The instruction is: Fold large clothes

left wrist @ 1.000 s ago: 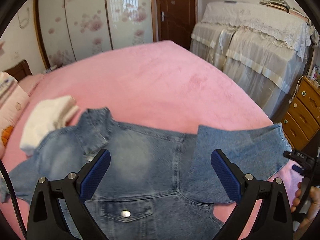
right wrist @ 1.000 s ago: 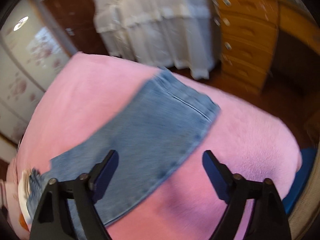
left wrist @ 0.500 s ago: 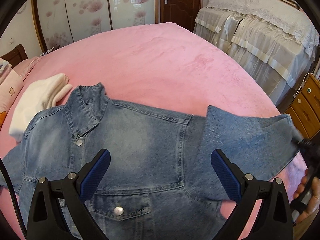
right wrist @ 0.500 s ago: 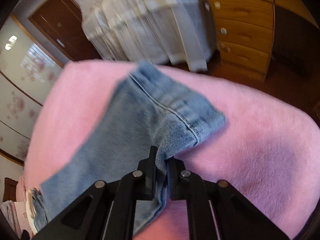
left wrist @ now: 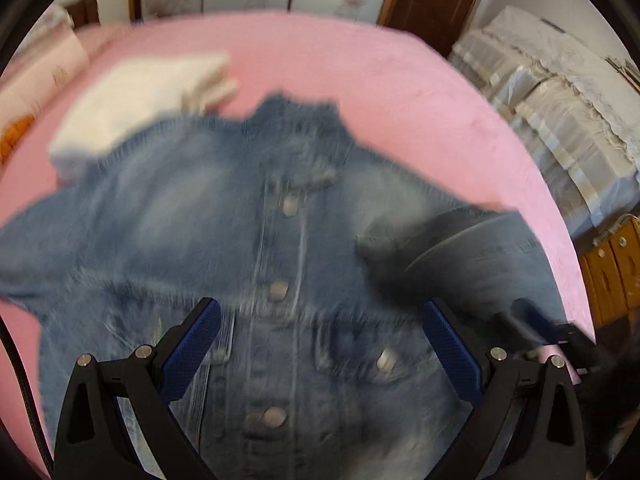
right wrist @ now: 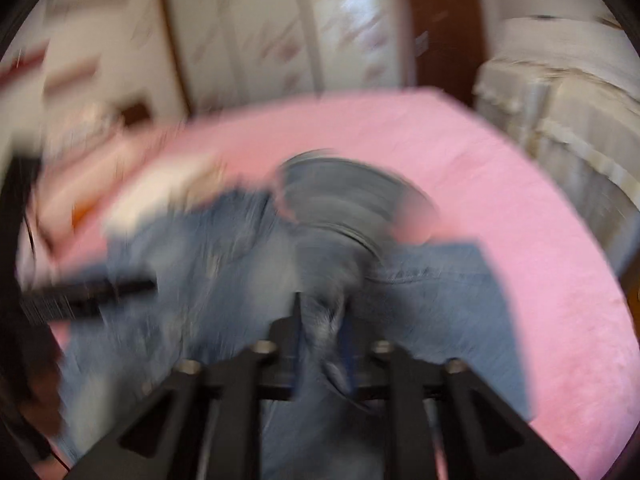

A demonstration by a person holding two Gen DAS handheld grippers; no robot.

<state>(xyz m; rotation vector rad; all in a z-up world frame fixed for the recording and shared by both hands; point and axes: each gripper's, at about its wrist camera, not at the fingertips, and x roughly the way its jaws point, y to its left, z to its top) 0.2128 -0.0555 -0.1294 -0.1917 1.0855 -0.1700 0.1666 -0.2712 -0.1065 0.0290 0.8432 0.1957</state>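
Because the denim jacket (left wrist: 248, 248) lay front-up and spread across the pink bed (left wrist: 360, 64), collar toward the folded white cloth (left wrist: 136, 96) just beyond its shoulder, its sleeves had to come inward before any larger fold. With that aim, it seemed, the right tongs (right wrist: 320, 320) carried the sleeve (right wrist: 432, 292) over the jacket's chest; denim sat bunched between their nearly closed jaws, which were opening, so whether the pads still pinched it could not be told through the blur. From the jacket's hem side the left tongs (left wrist: 320, 344) hung above the button placket, jaws wide apart and holding nothing, probably ready to pin or smooth the cloth. Beside the jacket's right edge the sleeve appeared doubled back, a dark fold over the chest pocket.
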